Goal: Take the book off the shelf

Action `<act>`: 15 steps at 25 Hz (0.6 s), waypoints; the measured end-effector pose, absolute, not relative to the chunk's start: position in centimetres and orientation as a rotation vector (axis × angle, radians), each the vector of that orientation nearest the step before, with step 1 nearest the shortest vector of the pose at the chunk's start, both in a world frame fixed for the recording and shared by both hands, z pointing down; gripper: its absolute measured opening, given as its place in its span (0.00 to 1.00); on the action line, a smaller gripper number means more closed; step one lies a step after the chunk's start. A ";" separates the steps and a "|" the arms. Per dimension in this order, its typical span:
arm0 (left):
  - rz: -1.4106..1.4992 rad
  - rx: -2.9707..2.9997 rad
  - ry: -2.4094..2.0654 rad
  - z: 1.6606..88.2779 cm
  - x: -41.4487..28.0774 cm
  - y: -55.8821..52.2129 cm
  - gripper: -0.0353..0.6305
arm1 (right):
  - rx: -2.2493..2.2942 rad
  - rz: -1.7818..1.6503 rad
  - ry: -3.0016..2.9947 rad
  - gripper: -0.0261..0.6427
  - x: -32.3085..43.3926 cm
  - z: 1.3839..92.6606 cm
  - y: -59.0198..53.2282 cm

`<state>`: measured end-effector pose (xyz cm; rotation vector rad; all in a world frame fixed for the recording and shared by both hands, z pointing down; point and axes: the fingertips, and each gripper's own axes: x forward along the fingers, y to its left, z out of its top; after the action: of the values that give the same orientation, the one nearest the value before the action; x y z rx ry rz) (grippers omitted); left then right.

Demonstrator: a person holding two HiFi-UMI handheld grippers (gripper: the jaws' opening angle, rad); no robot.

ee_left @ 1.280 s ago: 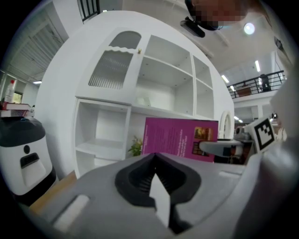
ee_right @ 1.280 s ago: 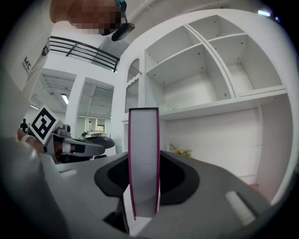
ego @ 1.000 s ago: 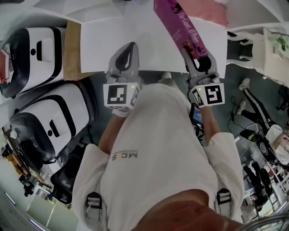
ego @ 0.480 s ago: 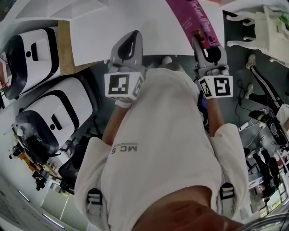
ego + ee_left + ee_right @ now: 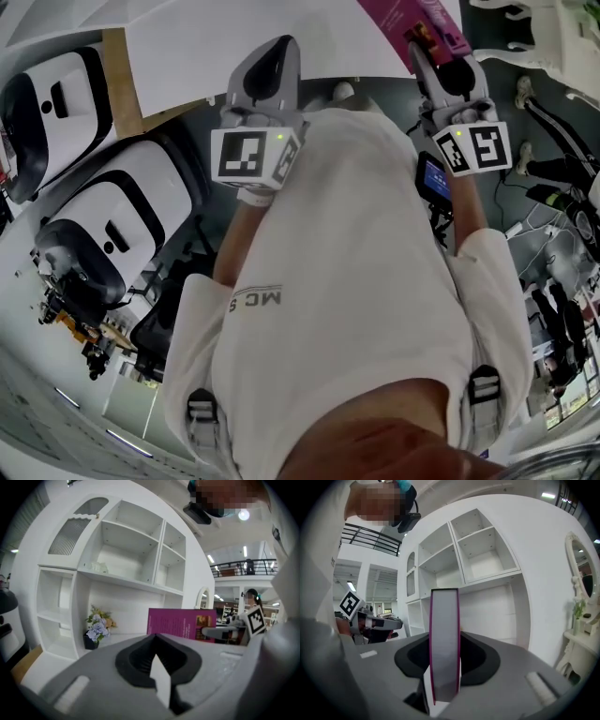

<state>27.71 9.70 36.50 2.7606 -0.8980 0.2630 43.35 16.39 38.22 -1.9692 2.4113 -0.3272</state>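
The book (image 5: 412, 14) has a magenta cover, and only its near end shows at the top edge of the head view. My right gripper (image 5: 428, 49) is shut on that end. In the right gripper view the book (image 5: 444, 639) stands upright between the jaws, its pale page edge facing the camera, clear of the white shelf unit (image 5: 487, 559) behind. The left gripper view shows the book's cover (image 5: 180, 623) side-on with the right gripper (image 5: 220, 632) holding it. My left gripper (image 5: 279, 52) is shut with nothing in it, off to the book's left.
The white shelf unit (image 5: 131, 550) has several bare compartments and a small pot of flowers (image 5: 96, 630) on its lower ledge. White and black machines (image 5: 103, 244) stand at the left. An ornate white table with a mirror (image 5: 581, 588) is on the right.
The right gripper and the book have moved up and to the right in the head view, off the white shelf top. The left gripper has moved up a little.
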 end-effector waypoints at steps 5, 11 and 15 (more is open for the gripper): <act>0.297 2.780 -0.889 36.4 29.4 11.4 0.05 | -1.927 -0.302 2.468 0.25 45.0 37.8 17.5; 0.311 2.761 -0.892 36.9 29.9 12.2 0.05 | -1.932 -0.304 2.483 0.25 45.6 37.9 18.4; 0.314 2.769 -0.879 37.2 30.6 12.3 0.05 | -1.941 -0.306 2.478 0.25 46.2 38.3 18.5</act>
<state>30.56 12.30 37.17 2.7692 -0.8792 0.3141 46.17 18.47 38.27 -1.9414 2.4785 -0.3058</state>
